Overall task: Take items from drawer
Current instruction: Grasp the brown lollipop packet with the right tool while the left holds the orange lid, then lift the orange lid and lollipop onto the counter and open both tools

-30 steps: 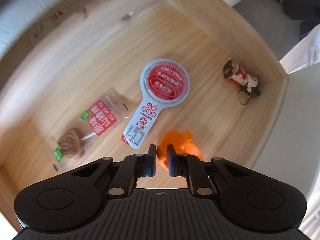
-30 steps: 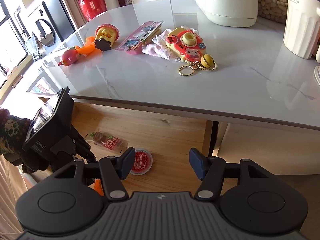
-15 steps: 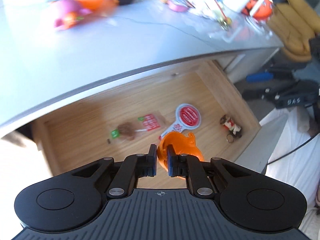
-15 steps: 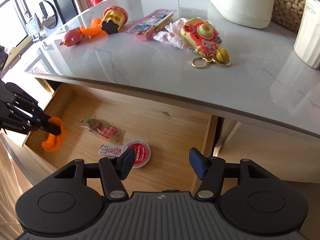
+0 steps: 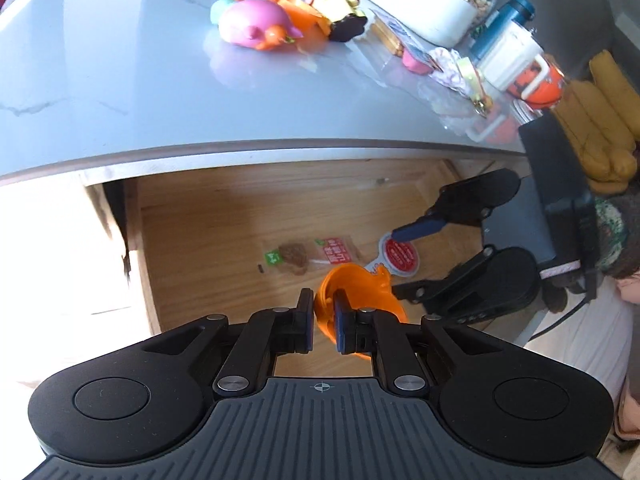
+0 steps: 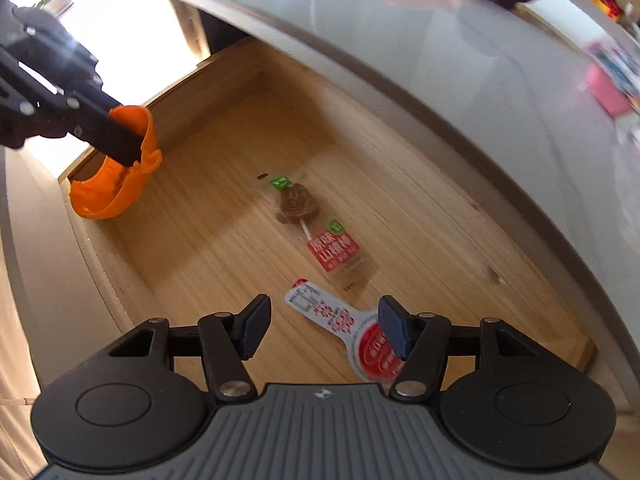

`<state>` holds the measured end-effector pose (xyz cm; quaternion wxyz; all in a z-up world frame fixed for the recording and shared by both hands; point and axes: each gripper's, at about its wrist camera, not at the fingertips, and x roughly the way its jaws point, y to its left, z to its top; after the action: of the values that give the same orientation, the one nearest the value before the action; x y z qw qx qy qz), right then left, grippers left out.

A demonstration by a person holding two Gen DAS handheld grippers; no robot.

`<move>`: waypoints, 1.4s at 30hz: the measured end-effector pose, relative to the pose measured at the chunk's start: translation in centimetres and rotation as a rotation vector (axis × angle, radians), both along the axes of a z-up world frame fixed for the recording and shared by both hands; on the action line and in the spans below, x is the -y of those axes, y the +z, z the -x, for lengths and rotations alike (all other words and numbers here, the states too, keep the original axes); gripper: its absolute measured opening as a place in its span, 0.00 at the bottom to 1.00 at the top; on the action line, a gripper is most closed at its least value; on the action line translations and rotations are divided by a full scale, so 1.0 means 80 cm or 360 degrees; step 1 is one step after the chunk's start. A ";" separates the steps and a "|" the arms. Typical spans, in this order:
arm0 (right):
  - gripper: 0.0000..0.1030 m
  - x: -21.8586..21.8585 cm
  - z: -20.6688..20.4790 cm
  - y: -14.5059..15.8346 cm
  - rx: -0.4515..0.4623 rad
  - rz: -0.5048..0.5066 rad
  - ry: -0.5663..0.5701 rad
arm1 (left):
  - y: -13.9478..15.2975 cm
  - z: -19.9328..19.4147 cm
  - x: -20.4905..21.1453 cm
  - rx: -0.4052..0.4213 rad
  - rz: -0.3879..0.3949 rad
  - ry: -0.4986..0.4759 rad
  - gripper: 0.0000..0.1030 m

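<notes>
Left gripper (image 5: 321, 320) jaws clenched on orange toy (image 5: 356, 292), lower centre. Right gripper (image 6: 322, 328) jaws released over drawer (image 6: 400, 208), above red-white paddle packet (image 6: 360, 340).

The toy (image 5: 356, 292) pinched in the left claw (image 5: 322, 320) is bright orange all over. Both claws are black with dark blue pads (image 6: 394, 328); the right claw (image 6: 322, 330) has the same colouring. The drawer (image 6: 420, 208) is pale honey wood with fine straight grain and a small dark knot near its back edge. On its floor, a clear wrapper (image 6: 320, 236) holds a brown lolly with green tags and a red label printed in white. Near the front edge lies a white paddle-shaped packet (image 6: 352, 336) with a red round end and red lettering. The surface (image 5: 120, 92) is grey-white with faint dark veins. Near its far edge sits a pink toy (image 5: 256, 26) with orange parts.
</notes>
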<state>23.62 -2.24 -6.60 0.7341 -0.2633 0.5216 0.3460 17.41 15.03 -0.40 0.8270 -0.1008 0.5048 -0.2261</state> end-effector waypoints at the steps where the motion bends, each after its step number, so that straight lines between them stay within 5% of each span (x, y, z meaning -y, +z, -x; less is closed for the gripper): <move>1: 0.58 -0.012 0.001 -0.009 0.0004 0.0039 0.0061 | -0.001 0.001 -0.006 -0.0006 0.0013 0.0019 0.12; 14: 0.56 -0.078 -0.013 -0.061 0.0164 0.0013 0.0238 | -0.013 0.011 -0.026 -0.0050 -0.0052 0.0079 0.12; 23: 0.56 -0.073 -0.029 -0.058 0.0062 -0.0029 0.0201 | -0.016 0.011 -0.022 -0.0048 -0.0077 0.0064 0.12; 25: 0.39 -0.070 -0.027 -0.055 -0.0017 -0.0022 0.0225 | -0.018 0.010 -0.023 -0.0054 -0.0080 0.0067 0.12; 28: 0.36 -0.060 -0.023 -0.048 -0.0147 -0.0035 0.0229 | -0.021 0.009 -0.026 -0.0071 -0.0074 0.0083 0.12; 32: 0.35 -0.034 -0.011 -0.031 -0.0198 -0.0018 0.0197 | -0.020 0.009 -0.025 -0.0058 -0.0085 0.0085 0.12; 42: 0.35 0.070 0.050 0.087 0.0079 -0.0117 -0.0074 | -0.016 0.008 -0.003 0.0026 -0.0154 -0.0006 0.12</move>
<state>19.60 -7.81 0.32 0.7639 -0.2324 0.4961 0.3411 16.80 15.29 -1.67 0.8345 -0.0580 0.5086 -0.2038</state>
